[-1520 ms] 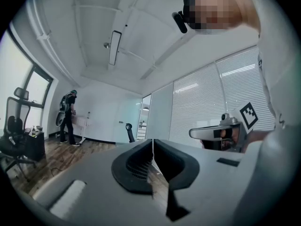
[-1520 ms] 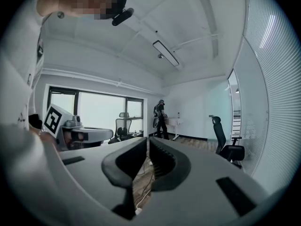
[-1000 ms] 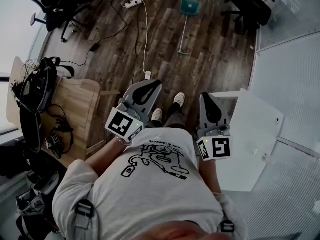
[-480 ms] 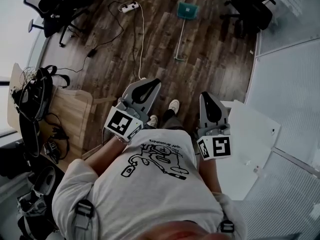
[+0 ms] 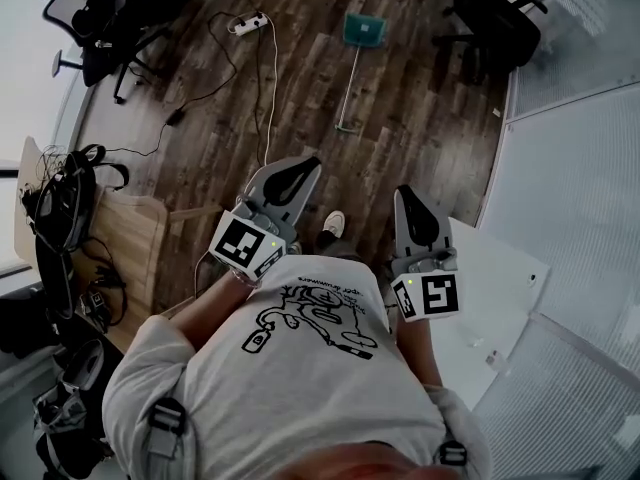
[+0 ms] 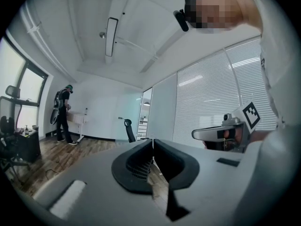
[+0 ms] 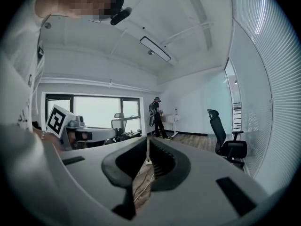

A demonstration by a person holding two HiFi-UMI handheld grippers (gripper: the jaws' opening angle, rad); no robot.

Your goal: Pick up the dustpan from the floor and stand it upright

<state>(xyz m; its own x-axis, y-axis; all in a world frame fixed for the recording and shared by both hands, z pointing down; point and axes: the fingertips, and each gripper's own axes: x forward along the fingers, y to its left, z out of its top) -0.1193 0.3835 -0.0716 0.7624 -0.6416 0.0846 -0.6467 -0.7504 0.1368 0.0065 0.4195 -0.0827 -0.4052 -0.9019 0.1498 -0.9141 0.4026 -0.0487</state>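
Head view looks steeply down on a person standing on a dark wood floor (image 5: pixel 420 98). The teal dustpan (image 5: pixel 361 30) lies flat well ahead, its long handle stretched back toward the person and nothing touching it. The left gripper (image 5: pixel 305 164) and right gripper (image 5: pixel 403 192) are carried out in front of the chest, both well apart from the dustpan. Each gripper's own view shows its jaws clenched together on nothing, with only floor and room beyond them. By my reading no part of the task is done yet: the walk up to the dustpan, the reach down, a grasp on the handle and the lift to upright all remain. A white power strip (image 5: pixel 250 23) and its cable (image 5: pixel 268 88) lie on the floor to the left of the dustpan, near the likely path.
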